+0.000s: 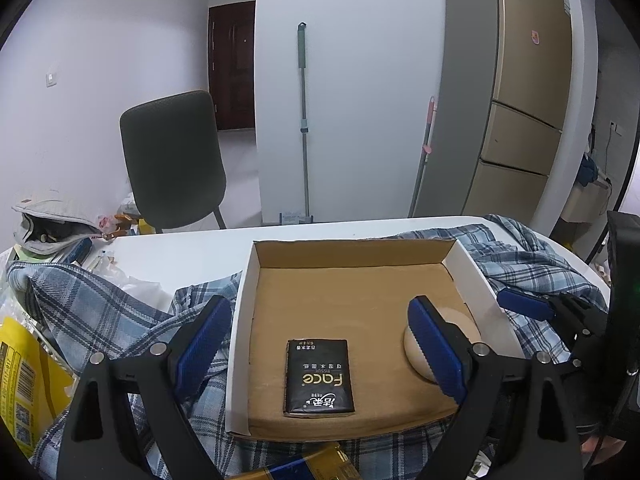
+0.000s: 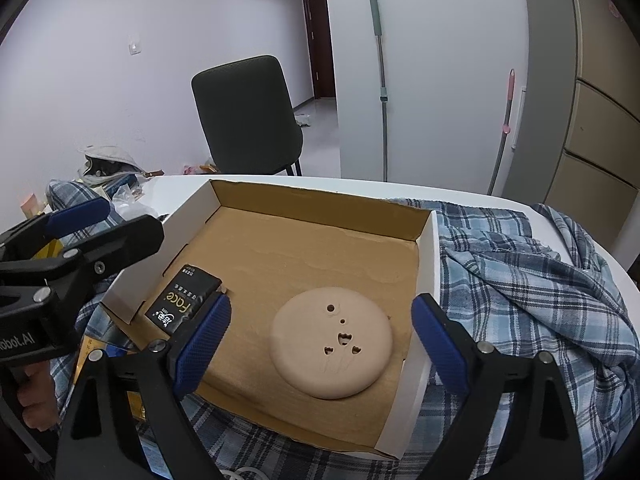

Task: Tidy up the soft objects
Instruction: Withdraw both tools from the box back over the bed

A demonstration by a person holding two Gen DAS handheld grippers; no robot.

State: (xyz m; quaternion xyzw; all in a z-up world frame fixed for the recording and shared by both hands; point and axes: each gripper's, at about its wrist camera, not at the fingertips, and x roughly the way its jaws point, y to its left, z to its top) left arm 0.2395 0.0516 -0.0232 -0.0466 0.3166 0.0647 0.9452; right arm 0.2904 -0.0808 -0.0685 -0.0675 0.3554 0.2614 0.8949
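Both my claws hang spread and empty: left claw (image 1: 320, 344) over the black tissue pack (image 1: 319, 378), right claw (image 2: 322, 340) over the round beige pad (image 2: 331, 342). Each lies on the cardboard box (image 2: 320, 196) floor, apart. Plaid cloth (image 2: 520, 280) drapes the white worktop (image 1: 180, 252) around it.

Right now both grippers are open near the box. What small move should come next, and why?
Probably swing the right gripper to its right, over the plaid cloth, and close on a fold. The tissue pack and beige round pad already lie in the cardboard box; the cloth lies outside it, and the left gripper holds nothing.
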